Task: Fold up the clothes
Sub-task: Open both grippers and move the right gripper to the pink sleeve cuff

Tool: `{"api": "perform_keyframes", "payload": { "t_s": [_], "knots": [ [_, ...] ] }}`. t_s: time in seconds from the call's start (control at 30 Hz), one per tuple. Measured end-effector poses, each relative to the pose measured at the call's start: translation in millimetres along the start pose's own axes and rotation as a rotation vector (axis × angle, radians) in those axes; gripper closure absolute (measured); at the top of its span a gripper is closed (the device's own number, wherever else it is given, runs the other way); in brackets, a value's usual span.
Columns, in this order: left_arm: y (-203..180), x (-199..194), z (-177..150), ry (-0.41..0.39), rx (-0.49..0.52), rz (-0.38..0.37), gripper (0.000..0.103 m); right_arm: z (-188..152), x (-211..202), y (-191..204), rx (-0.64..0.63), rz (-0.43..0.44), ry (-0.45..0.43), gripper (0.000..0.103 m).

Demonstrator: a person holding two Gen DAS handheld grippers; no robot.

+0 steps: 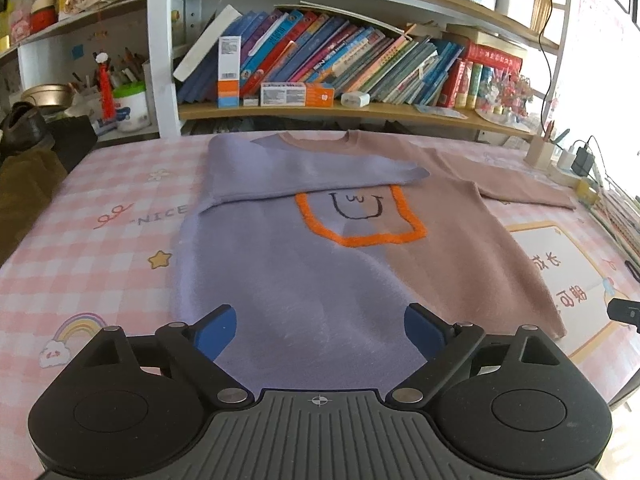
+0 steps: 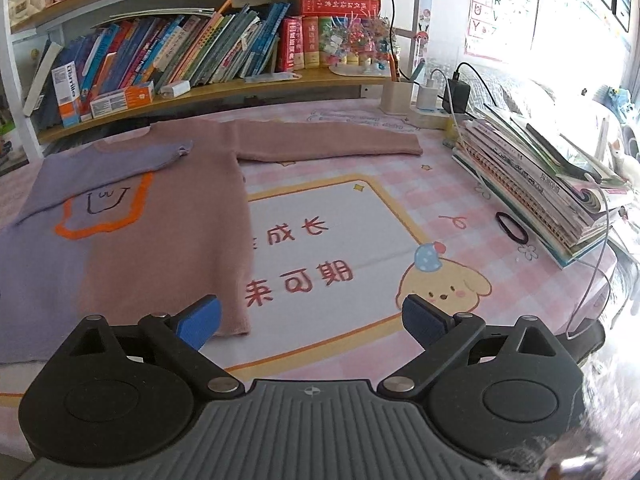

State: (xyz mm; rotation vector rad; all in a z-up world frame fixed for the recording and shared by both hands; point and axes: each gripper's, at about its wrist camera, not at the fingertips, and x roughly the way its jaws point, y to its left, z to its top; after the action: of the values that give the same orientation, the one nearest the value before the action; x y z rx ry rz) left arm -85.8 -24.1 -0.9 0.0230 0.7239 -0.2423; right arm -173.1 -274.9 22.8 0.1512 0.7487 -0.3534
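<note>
A sweater (image 1: pixel 312 272), lilac on its left half and dusty pink on its right, lies flat on the table with an orange-outlined face patch (image 1: pixel 358 216) on the chest. Its lilac sleeve (image 1: pixel 304 172) is folded across the chest. The pink sleeve (image 1: pixel 520 184) lies stretched out to the right. My left gripper (image 1: pixel 320 330) is open and empty above the sweater's hem. In the right wrist view the sweater (image 2: pixel 160 220) is at the left, the pink sleeve (image 2: pixel 328 142) reaching right. My right gripper (image 2: pixel 312 320) is open and empty over the tablecloth, just right of the hem.
The table has a pink checked cloth (image 2: pixel 360 240) with a printed panel. A bookshelf (image 1: pixel 320 72) stands behind. A stack of books and magazines (image 2: pixel 540 176), a black hair band (image 2: pixel 512 226), a power strip with chargers (image 2: pixel 436 104) and a pen holder (image 2: pixel 396 96) sit at the right.
</note>
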Motion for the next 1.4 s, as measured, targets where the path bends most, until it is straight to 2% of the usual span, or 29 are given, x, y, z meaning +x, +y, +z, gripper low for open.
{"api": "perform_keyframes", "payload": {
  "t_s": [0.23, 0.57, 1.0, 1.07, 1.13, 1.23, 1.4],
  "knots": [
    [-36.9, 19.1, 11.5, 0.02, -0.016, 0.058, 0.009, 18.6, 36.0, -35.9, 0.01, 0.04, 0.015, 0.005],
    [-111.9, 48.8, 25.6, 0.055, -0.055, 0.165, 0.009, 84.3, 118.6, -107.4, 0.005, 0.139, 0.038, 0.005],
    [-143.8, 59.8, 19.6, 0.135, -0.146, 0.276, 0.009, 144.5, 215.5, -159.6, 0.005, 0.231, 0.09, 0.008],
    [-144.9, 60.7, 19.9, 0.144, -0.151, 0.291, 0.009, 151.3, 227.7, -164.3, 0.024, 0.247, 0.095, 0.012],
    [-145.2, 60.5, 20.2, 0.15, -0.154, 0.306, 0.009, 157.8, 239.6, -169.0, 0.049, 0.267, 0.107, 0.03],
    [-144.4, 58.8, 20.1, 0.157, -0.161, 0.33, 0.009, 163.1, 253.0, -176.5, 0.102, 0.293, 0.137, 0.046],
    [-140.2, 56.6, 17.9, 0.173, -0.179, 0.364, 0.009, 171.9, 268.4, -179.6, 0.131, 0.291, 0.125, 0.049]
  ]
}}
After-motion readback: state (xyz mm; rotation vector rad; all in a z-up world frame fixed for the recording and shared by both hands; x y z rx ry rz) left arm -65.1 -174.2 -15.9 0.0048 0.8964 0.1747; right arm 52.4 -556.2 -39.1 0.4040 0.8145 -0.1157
